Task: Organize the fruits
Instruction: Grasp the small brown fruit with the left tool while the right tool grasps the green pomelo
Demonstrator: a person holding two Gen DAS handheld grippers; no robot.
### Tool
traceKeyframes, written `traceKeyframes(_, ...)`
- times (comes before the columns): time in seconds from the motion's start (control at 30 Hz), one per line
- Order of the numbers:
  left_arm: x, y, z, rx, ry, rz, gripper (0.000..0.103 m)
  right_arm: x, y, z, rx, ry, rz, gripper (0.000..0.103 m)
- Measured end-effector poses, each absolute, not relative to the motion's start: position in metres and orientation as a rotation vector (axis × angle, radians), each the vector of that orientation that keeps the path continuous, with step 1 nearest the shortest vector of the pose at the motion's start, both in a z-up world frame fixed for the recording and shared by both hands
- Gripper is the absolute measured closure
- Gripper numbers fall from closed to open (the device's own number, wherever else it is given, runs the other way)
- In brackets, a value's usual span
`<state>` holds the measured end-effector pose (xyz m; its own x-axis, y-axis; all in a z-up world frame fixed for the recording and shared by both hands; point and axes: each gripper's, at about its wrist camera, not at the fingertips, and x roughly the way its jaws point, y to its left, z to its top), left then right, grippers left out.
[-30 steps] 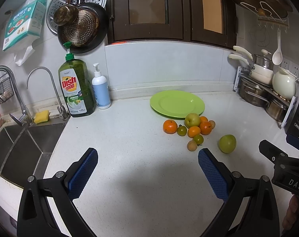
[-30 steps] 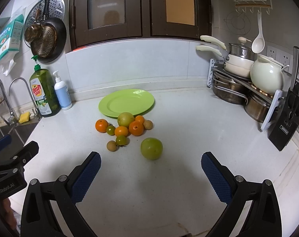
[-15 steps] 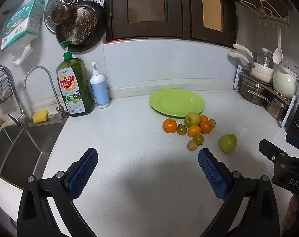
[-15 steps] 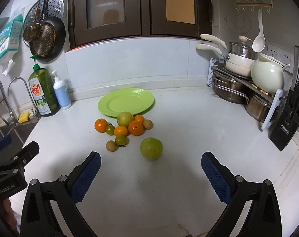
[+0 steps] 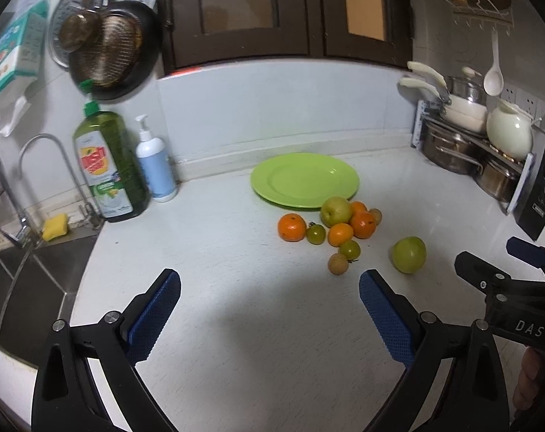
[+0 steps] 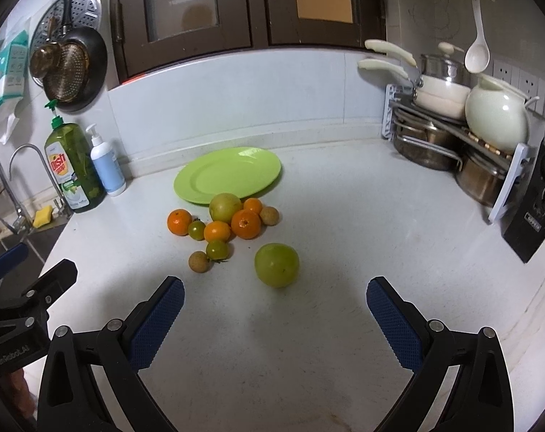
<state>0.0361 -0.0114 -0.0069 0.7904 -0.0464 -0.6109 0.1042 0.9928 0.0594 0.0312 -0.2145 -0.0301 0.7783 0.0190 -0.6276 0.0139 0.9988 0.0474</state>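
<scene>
White speckled desk, empty green plate near the back wall, cluster of small oranges and green fruits just before it, larger green fruit apart in front, soap bottle and pump bottle at left, pot rack and knife block at right.

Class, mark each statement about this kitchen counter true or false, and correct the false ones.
1. The green plate has no fruit on it. True.
2. The large green fruit lies apart from the fruit cluster. True.
3. The right gripper holds an orange. False: nothing is between its jaws.
4. The dish soap bottle stands right of the plate. False: it stands left, by the sink.
5. The white ladle lies on the counter. False: it hangs on the wall.
</scene>
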Motion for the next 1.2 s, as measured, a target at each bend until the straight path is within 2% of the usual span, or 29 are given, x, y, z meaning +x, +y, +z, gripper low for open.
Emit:
traceKeyframes(0.27, 0.073, -0.032, -0.024, 0.134, 0.739, -0.215, 0.028, 0.056, -0.222, -0.043, 0.069, 0.745, 0.002, 0.004)
traceKeyframes(0.33, 0.08, -0.038, -0.03, 0.152, 0.756, -0.247, 0.036, 0.063, -0.225, -0.048, 0.073, 0.765, 0.002, 0.006)
traceKeyframes(0.43, 0.091, -0.045, -0.039, 0.177, 0.778, -0.297, 0.042, 0.074, -0.226, -0.055, 0.078, 0.797, 0.016, 0.012)
traceKeyframes(0.6, 0.106, -0.054, -0.054, 0.197, 0.815, -0.366, 0.047, 0.091, -0.228, -0.07, 0.099, 0.862, 0.046, 0.021)
traceKeyframes(0.93, 0.14, -0.068, -0.081, 0.213, 0.873, -0.421, 0.06, 0.124, -0.228, -0.094, 0.098, 0.937, 0.084, 0.031)
traceKeyframes(1.2, 0.155, -0.07, -0.096, 0.189, 0.915, -0.438, 0.064, 0.142, -0.226, -0.108, 0.092, 0.982, 0.115, 0.038)
